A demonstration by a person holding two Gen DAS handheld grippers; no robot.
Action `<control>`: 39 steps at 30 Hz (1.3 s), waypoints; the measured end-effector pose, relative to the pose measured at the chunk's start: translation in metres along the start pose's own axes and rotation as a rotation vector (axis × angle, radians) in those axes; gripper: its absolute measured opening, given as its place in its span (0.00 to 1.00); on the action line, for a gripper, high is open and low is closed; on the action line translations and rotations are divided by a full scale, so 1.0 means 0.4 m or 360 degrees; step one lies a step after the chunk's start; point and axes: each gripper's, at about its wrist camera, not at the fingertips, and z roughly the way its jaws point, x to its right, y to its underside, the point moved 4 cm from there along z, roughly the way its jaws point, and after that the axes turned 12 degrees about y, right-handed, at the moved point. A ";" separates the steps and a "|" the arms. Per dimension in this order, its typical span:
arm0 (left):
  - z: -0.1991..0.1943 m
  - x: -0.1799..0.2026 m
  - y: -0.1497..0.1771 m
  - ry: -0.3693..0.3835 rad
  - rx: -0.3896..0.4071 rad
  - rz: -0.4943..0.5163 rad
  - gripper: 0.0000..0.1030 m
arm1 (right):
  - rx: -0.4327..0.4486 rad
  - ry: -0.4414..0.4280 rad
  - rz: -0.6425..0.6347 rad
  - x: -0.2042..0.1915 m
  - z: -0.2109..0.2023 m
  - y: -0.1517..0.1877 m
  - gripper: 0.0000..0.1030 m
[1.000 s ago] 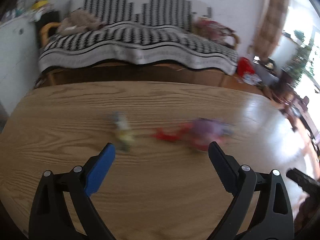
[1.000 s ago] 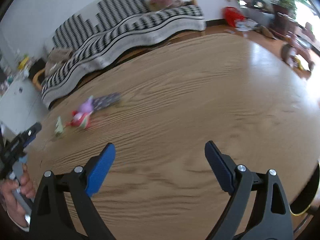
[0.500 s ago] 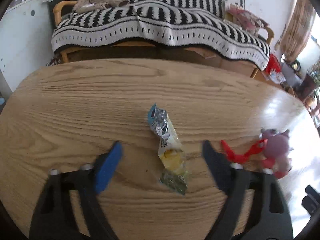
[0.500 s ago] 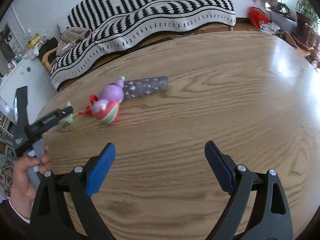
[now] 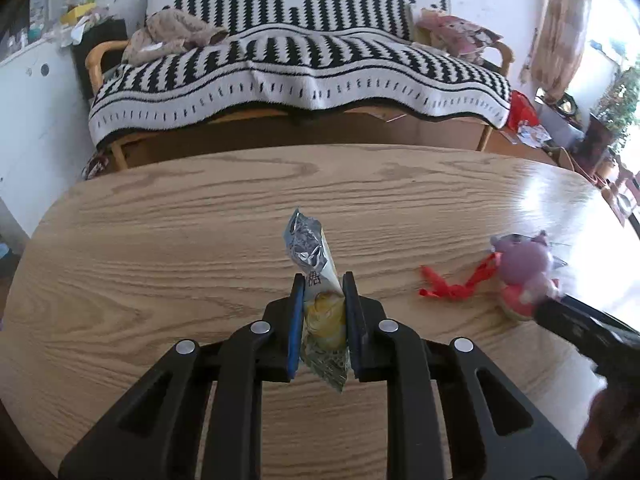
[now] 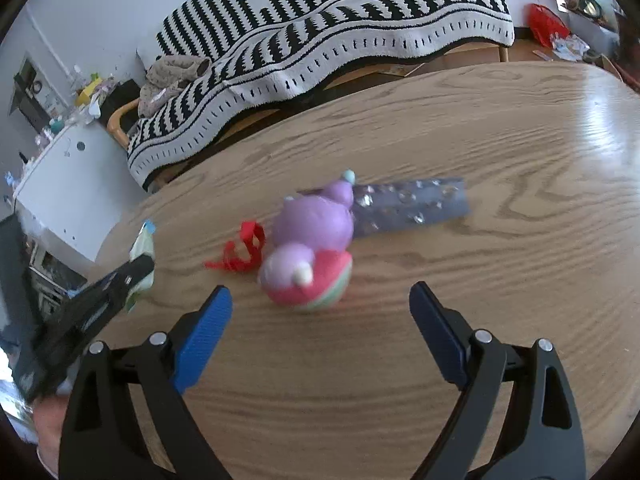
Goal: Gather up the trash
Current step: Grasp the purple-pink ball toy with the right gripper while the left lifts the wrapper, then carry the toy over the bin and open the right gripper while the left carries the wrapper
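Wrapper (image 5: 316,280) on wooden table (image 5: 160,248), light, crinkly, slippery foil. My left claw (image 5: 323,300) closing on its yellow middle, pads pressing. Right claw (image 6: 320,312) spread wide, empty, near plush toy (image 6: 308,248).

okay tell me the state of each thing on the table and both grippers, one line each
Wrapper: crumpled, pinched between the left pads.
Left gripper: jaws closing on the wrapper.
Right gripper: open, empty.
Plush toy: lying on its side, free.
Red ribbon: loose on the table.
Purple tube: lying flat.
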 end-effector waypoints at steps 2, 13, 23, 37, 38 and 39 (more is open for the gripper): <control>-0.003 0.005 -0.001 0.0002 -0.0004 0.0028 0.17 | 0.0019 0.0003 0.0006 -0.003 0.012 -0.008 0.82; -0.045 0.064 -0.023 0.0045 0.0033 0.0065 0.17 | 0.0144 -0.0021 -0.0102 -0.004 -0.101 -0.006 0.36; -0.129 0.404 -0.007 0.0362 0.0078 0.0209 0.17 | 0.0334 0.0307 0.0018 0.357 -0.423 0.068 0.36; -0.113 1.039 0.219 0.0875 -0.0119 0.0625 0.17 | 0.0257 0.0926 0.0789 1.199 -0.761 0.397 0.36; -0.108 1.066 0.235 0.0892 -0.0136 0.0642 0.17 | 0.0234 0.0951 0.0823 1.236 -0.767 0.422 0.36; -0.101 1.095 0.250 0.0909 -0.0153 0.0659 0.17 | 0.0208 0.0977 0.0859 1.280 -0.773 0.450 0.36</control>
